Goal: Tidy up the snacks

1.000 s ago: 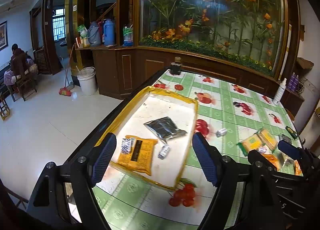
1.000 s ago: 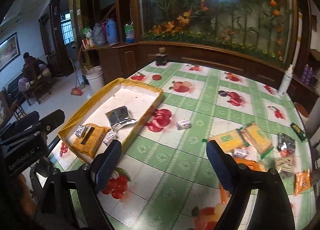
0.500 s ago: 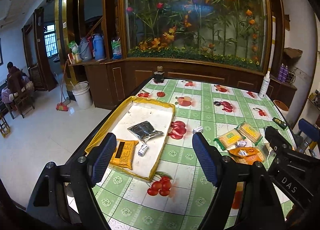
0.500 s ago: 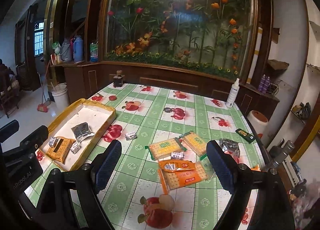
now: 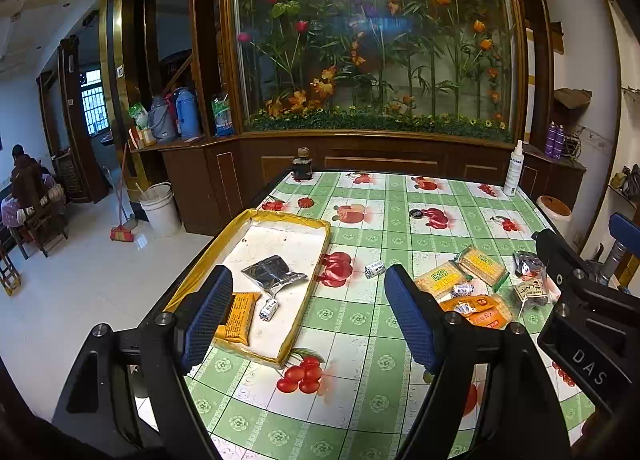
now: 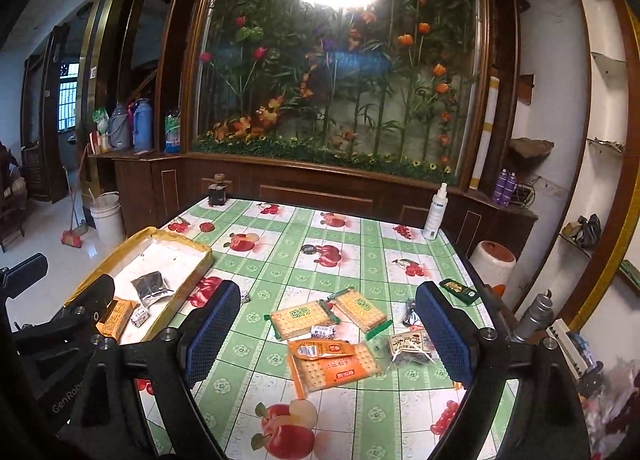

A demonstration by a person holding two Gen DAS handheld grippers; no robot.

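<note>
Snack packets are seen in two groups on a green-checked, fruit-printed tablecloth (image 6: 360, 260). In the right wrist view, two green-edged cracker packs (image 6: 298, 318) (image 6: 362, 310) are spread at centre frame, with an orange cracker pack (image 6: 336, 370) just below them, a small orange sachet (image 6: 320, 349) lying on its upper edge, and a small white wrapped candy (image 6: 322, 331) between the packs. A dark clear-wrapped packet (image 6: 410, 348) is placed to their right, and a dark green bar (image 6: 458, 291) further toward the table's right edge.

At the left of both frames, a yellow-rimmed tray (image 5: 280, 216) is shown holding a silver foil pouch (image 5: 274, 272), an orange packet (image 5: 239, 316) and a small white candy (image 5: 269, 308). One more candy (image 5: 375, 270) is left alone on the cloth, between tray and pile.

The left gripper (image 5: 308, 318) is held wide open above the tray's near corner, nothing between its blue pads. The right gripper (image 6: 334, 340) is framed around the pile from above, its jaws opening, with no packet touched.

A glass-fronted flower display (image 5: 372, 40) is seen behind the table.
</note>
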